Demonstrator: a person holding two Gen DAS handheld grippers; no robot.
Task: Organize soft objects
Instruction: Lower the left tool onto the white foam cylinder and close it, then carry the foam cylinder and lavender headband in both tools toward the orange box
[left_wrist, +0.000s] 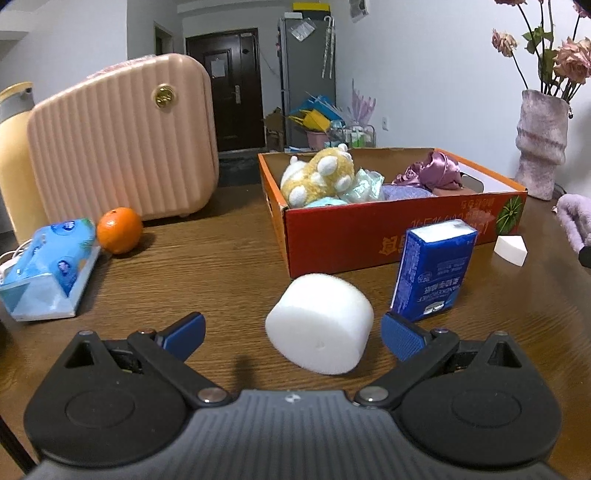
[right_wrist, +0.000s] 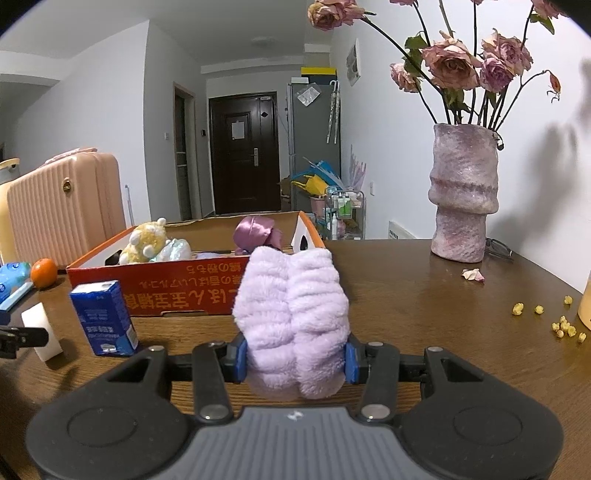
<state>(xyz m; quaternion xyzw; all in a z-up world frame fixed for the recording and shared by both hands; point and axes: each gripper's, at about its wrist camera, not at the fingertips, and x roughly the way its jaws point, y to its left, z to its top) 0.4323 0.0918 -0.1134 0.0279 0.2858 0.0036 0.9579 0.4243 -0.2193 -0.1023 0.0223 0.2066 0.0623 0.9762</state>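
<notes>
Before the red box, right hand-held gripper clamped on lilac fleece; left hand-held gripper wide around white sponge.

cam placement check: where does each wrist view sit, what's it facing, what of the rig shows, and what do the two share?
Left wrist: low over the table, behind the open left gripper, facing the white foam cylinder and red box.
Right wrist: behind the right gripper, shut on a lilac plush item, facing the box and vase.
Shared: box, blue tissue pack, orange, pink suitcase.

The bench is grained wood, the cylinder matt white foam, the headband fluffy lilac plush, the box printed cardboard.
</notes>
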